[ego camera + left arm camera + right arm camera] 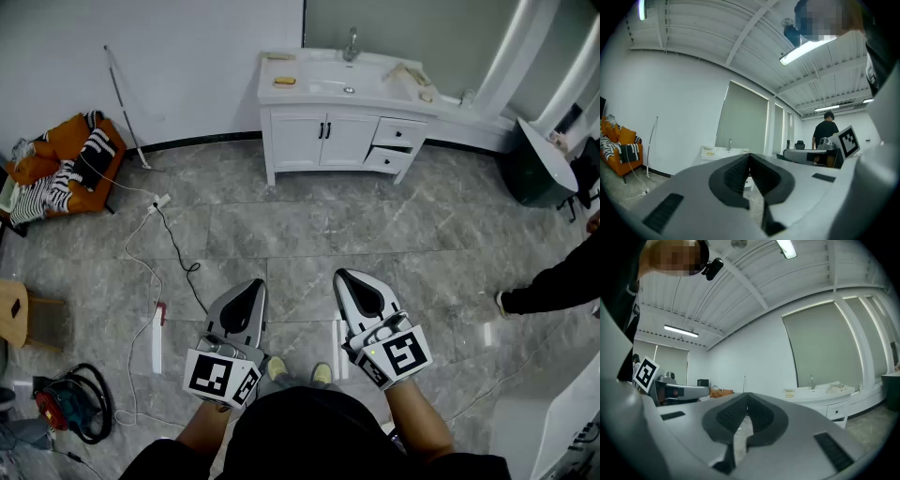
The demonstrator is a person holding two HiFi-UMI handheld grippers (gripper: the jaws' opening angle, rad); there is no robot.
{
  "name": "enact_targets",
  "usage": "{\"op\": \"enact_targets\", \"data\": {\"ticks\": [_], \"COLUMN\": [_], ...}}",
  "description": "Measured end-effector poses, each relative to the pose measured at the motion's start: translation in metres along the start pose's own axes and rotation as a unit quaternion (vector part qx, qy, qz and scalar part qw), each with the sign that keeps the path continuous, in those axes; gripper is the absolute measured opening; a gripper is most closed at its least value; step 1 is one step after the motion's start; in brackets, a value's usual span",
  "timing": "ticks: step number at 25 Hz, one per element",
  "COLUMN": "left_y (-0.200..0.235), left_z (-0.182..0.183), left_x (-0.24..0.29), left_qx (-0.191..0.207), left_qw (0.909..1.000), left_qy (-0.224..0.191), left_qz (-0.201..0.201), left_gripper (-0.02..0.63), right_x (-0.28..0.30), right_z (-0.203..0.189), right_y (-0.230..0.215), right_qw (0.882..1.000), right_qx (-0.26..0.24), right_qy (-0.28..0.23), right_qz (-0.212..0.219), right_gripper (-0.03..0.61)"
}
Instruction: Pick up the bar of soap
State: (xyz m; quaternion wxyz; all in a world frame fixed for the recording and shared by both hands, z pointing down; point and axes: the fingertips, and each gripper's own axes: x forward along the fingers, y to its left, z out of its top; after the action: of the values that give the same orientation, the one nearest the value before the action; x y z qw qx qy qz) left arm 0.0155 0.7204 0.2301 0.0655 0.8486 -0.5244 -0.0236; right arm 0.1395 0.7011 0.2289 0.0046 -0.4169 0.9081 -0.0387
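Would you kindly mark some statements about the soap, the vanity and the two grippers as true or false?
The left gripper and right gripper are both shut and empty. True.
The bar of soap lies inside the basin. False: it sits on the vanity counter, left of the basin.
The right gripper touches the vanity. False: it is held over the floor, well short of it.
An orange sofa stands left of the vanity. True.
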Motion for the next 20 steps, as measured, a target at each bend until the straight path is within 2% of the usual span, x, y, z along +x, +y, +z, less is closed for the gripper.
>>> {"op": "enact_targets", "data": {"ticks": [7, 10, 15, 17, 20], "left_y": [0.028, 0.025, 0.035, 0.04, 0.046], "left_z": [0.021, 0.007, -0.001, -0.005, -0.011], "left_x": [0.017, 0.008, 0.01, 0.012, 0.009], "left_qx": [0.02, 0.015, 0.002, -0.003, -0.009], "left_qw": [0.9997, 0.9999, 0.9999, 0.9999, 0.9997], "left_qy": [-0.012, 0.002, 0.009, 0.009, 0.018], "left_qz": [0.004, -0.001, -0.006, -0.007, -0.013], "left_gripper": [0.006, 0.006, 0.006, 0.008, 0.007], "right_x": [0.035, 0.022, 0.02, 0.023, 0.025], "right_z": [0.013, 0.009, 0.012, 0.011, -0.002], "right_y": [-0.013, -0.013, -0.019, -0.019, -0.018], "right_qw": [1.0, 1.0, 0.999, 1.0, 1.0], "right_qx": [-0.018, -0.016, 0.018, 0.014, -0.005], "right_qy": [0.01, 0.003, -0.001, 0.001, 0.019], "right_qz": [0.017, 0.018, 0.027, 0.025, -0.001], "right_gripper": [0.009, 0.009, 0.009, 0.009, 0.009]}}
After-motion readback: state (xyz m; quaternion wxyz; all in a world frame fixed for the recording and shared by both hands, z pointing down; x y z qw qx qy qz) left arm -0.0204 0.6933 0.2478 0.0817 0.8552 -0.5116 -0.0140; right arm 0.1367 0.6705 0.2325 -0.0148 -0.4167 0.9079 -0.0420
